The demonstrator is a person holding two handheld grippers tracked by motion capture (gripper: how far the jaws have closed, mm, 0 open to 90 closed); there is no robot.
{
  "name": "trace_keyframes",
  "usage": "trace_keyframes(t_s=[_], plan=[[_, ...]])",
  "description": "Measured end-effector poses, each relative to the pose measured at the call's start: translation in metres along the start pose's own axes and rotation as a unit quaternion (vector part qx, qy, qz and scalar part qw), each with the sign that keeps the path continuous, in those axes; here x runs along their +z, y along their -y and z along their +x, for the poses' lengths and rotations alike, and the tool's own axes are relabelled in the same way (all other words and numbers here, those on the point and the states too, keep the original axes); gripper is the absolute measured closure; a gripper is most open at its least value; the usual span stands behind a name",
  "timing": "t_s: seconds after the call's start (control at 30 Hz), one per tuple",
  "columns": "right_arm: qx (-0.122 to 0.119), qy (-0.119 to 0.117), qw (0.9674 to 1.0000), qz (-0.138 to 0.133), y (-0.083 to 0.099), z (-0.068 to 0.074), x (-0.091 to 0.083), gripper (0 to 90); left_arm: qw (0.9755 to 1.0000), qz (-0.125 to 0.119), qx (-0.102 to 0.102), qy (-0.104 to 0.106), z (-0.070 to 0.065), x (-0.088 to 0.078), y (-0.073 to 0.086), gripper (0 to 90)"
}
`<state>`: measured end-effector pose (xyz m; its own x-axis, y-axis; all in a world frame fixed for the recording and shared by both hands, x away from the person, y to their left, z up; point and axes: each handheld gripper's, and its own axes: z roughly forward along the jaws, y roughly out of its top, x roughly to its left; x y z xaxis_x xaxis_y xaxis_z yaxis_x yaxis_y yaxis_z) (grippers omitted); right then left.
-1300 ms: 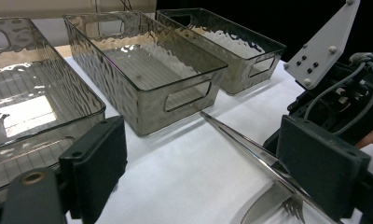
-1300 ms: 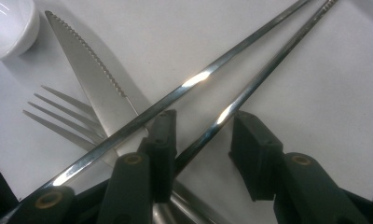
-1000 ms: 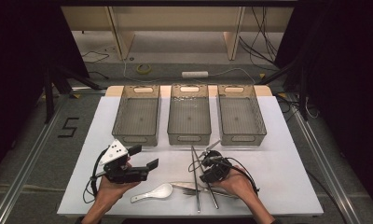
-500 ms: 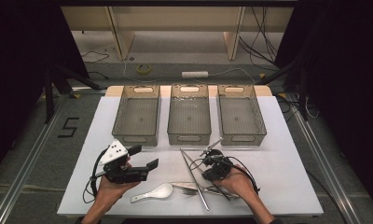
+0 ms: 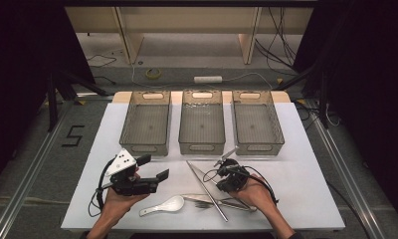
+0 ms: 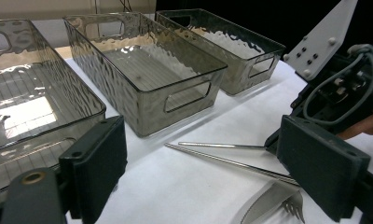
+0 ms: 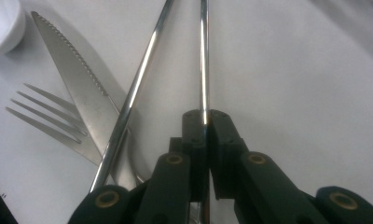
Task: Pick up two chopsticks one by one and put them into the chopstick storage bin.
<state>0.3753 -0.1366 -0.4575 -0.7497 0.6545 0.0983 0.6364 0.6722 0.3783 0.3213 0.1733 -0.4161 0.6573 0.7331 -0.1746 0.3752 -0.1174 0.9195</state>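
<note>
So the right gripper (image 7: 204,122) has just been closing and is now clamped on one metal chopstick (image 7: 203,56), which lies low over the table (image 5: 306,194) in front of the three bins (image 5: 202,127), all looking empty. The left gripper (image 5: 152,168) hangs wide open with nothing in it. Pretty much everything's left: second chopstick (image 7: 138,74), knife (image 7: 77,88), fork (image 7: 44,119) and white spoon (image 5: 163,205) aren't sorted yet.

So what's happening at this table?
A person holds a two-jaw gripper in each hand over a white table. The right gripper has just closed its jaws on one thin metal chopstick; a second chopstick, a serrated knife, a fork and a white spoon lie nearby. The left gripper waits open. Three empty grey bins stand behind.
</note>
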Motion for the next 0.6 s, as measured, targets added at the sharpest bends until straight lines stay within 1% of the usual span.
trace_keyframes(t_s=[0.03,0.1,0.17,0.2,0.27,0.3,0.33,0.37,0.4,0.43,0.47,0.5,0.6], plan=[[-0.004,-0.001,1.0,-0.001,0.0,0.0,-0.002,86.5,1.0,0.0,0.0,0.0,0.0,0.0,0.0,15.4],[-0.008,0.007,0.9999,-0.005,0.0,0.0,-0.006,86.5,1.0,0.001,-0.001,0.001,-0.001,0.001,0.0,15.4],[-0.013,0.003,0.9999,-0.007,0.0,-0.001,-0.01,86.6,1.0,0.003,0.001,0.002,-0.001,0.002,0.0,15.5],[-0.022,0.001,0.9997,-0.013,0.0,-0.002,-0.014,86.6,1.0,0.006,0.002,0.003,-0.001,0.002,0.0,15.4],[-0.024,-0.001,0.9996,-0.014,-0.001,-0.002,-0.016,86.5,0.9999,0.01,0.004,0.004,-0.001,0.003,0.001,15.4],[-0.03,-0.001,0.9994,-0.018,-0.001,-0.002,-0.019,86.6,0.9999,0.011,0.003,0.006,-0.002,0.004,0.001,15.5],[-0.033,-0.003,0.9992,-0.021,-0.002,-0.001,-0.021,86.6,0.9999,0.014,0.006,0.007,-0.002,0.005,0.001,15.4],[-0.044,-0.007,0.9987,-0.024,-0.002,0.001,-0.026,86.6,0.9998,0.015,0.01,0.006,-0.003,0.006,0.001,15.4],[-0.044,-0.007,0.9987,-0.024,-0.002,0.001,-0.026,86.6,0.9996,0.019,0.018,0.007,-0.003,0.006,0.001,15.4],[-0.05,-0.009,0.9984,-0.027,-0.003,0.003,-0.029,86.6,0.9995,0.021,0.019,0.01,-0.004,0.007,0.001,15.4],[-0.063,-0.012,0.9975,-0.029,-0.004,0.005,-0.033,86.6,0.9993,0.027,0.022,0.014,-0.005,0.009,0.001,15.4],[-0.063,-0.012,0.9975,-0.029,-0.004,0.005,-0.033,86.6,0.999,0.031,0.026,0.017,-0.006,0.01,0.001,15.4],[-0.085,-0.016,0.9959,-0.028,-0.004,0.01,-0.037,86.6,0.9976,0.049,0.042,0.024,-0.01,0.016,0.001,15.4]])
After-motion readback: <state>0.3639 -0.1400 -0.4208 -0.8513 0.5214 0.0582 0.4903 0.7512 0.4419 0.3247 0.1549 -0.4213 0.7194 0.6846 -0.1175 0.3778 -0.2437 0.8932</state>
